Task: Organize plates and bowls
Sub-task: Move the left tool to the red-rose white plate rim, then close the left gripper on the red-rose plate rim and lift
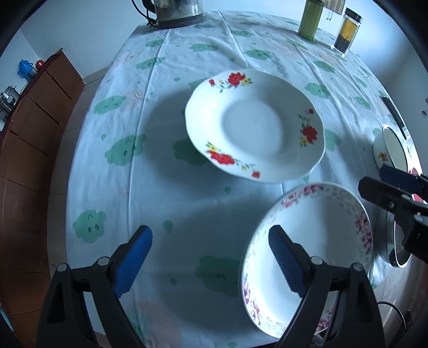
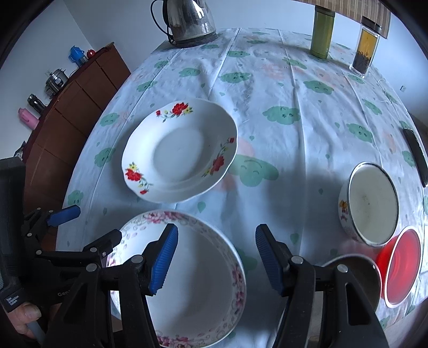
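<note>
Round table (image 2: 281,88) draped in a pale cloth printed with green clouds, carrying everything. At its far edge, a steel electric kettle (image 2: 191,20) toward the left, a green cylindrical flask (image 2: 322,32) and a clear square jar of dark tea leaves (image 2: 365,44) toward the right. Nearest the near edge, a deep white plate with a pink floral rim (image 2: 203,281), flat on the cloth. Just beyond it, toward the table's middle and apart from it, a white scalloped plate with red and yellow flowers (image 2: 179,150), also flat. Near the right edge, a white enamel bowl with a dark rim (image 2: 371,203), upright; just beside it toward the near edge, a red translucent plastic bowl (image 2: 401,270), and a steel bowl (image 2: 355,270) partly hidden behind the right tool's finger. A dark flat strip (image 2: 417,158) along the right edge, too small to identify. Left gripper (image 1: 211,259) pointing steeply down, blue ribbed pads spread wide, nothing between them; one pad over bare cloth, the other over the pink-rimmed plate, contact not discernible. Right gripper (image 2: 216,259) likewise steep, pads parted about halfway, holding nothing, straddling the pink-rimmed plate's far rim from above without visibly touching.
</note>
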A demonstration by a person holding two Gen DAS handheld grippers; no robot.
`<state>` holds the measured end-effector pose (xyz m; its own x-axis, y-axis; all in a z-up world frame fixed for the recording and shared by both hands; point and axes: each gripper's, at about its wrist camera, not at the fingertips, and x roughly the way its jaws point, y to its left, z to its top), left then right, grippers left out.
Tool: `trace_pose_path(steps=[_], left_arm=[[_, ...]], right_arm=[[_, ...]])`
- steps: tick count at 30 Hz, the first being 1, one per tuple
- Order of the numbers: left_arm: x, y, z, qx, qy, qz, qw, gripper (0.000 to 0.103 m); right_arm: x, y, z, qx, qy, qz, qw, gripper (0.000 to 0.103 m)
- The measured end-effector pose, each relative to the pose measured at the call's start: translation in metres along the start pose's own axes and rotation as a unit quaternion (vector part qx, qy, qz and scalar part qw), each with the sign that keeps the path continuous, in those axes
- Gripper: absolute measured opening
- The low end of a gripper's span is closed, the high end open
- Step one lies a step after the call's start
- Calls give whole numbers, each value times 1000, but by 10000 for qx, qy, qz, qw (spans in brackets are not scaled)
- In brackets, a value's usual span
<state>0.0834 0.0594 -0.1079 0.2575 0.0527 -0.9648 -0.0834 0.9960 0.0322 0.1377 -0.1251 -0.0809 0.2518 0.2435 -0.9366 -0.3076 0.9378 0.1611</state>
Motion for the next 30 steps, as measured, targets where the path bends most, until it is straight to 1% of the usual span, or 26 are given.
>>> trace_pose_path(steps=[5, 10, 16, 24, 28, 30], left_arm=[[1, 4, 13, 19, -37, -7, 10000, 90], [6, 12, 30, -65, 12, -125, 9999, 90], [13, 18, 53, -43, 8, -31, 10000, 90], [26, 22, 80, -22, 13, 46, 10000, 89], [36, 26, 91, -136, 153, -67, 9998, 87], [39, 27, 95, -174, 162, -86, 9997, 87]], right_arm=[[4, -5, 13, 100, -19, -31, 9999, 62], [9, -10, 28, 256, -16, 18, 9997, 62], [15, -12, 47, 371, 7, 66, 9993, 62], [33, -15, 69, 420, 119, 33, 9990, 62], [42, -17, 77, 437, 209, 2, 9988, 62], [48, -18, 80, 441, 270, -26, 9987, 62]])
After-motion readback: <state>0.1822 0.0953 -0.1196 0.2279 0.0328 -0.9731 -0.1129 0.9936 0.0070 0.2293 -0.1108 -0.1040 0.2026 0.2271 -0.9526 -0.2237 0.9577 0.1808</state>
